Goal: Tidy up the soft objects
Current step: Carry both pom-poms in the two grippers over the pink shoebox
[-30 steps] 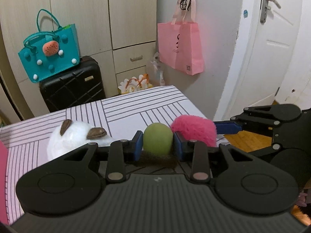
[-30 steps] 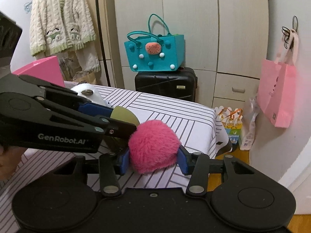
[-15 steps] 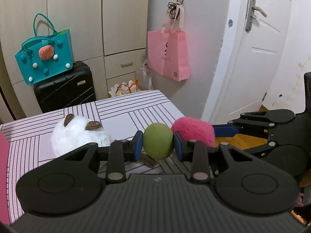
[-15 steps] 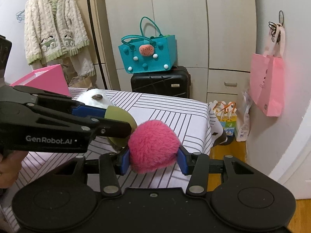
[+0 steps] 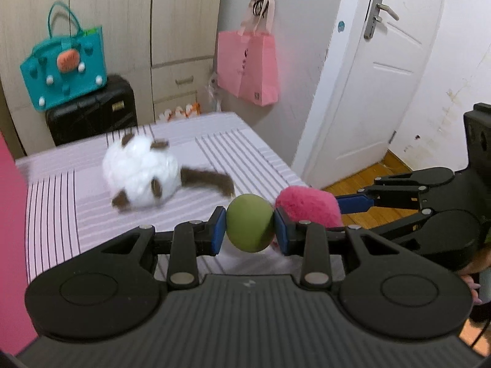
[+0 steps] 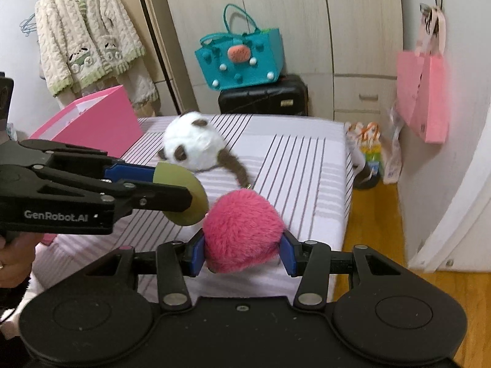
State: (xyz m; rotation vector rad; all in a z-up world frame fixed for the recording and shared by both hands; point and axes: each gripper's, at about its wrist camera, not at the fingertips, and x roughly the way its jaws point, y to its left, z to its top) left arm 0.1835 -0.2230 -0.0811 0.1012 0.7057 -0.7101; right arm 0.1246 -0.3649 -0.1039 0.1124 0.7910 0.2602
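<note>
My left gripper (image 5: 249,230) is shut on a green ball (image 5: 250,223) and holds it above the striped table (image 5: 61,202). My right gripper (image 6: 242,251) is shut on a fluffy pink ball (image 6: 244,233), held just right of the green ball (image 6: 184,196); the pink ball also shows in the left wrist view (image 5: 308,207). A white plush toy with brown patches and tail (image 5: 141,173) lies on the table beyond both grippers, also in the right wrist view (image 6: 193,147). A pink box (image 6: 92,122) stands at the table's left.
A teal bag (image 6: 242,58) sits on a black suitcase (image 6: 264,99) behind the table. A pink bag (image 5: 248,67) hangs on the wall. A white door (image 5: 377,92) and wooden floor (image 6: 374,217) lie to the right. A cardigan (image 6: 86,43) hangs at back left.
Both grippers have risen with their balls, so more of the table and the whole plush toy with its tail come into view.
</note>
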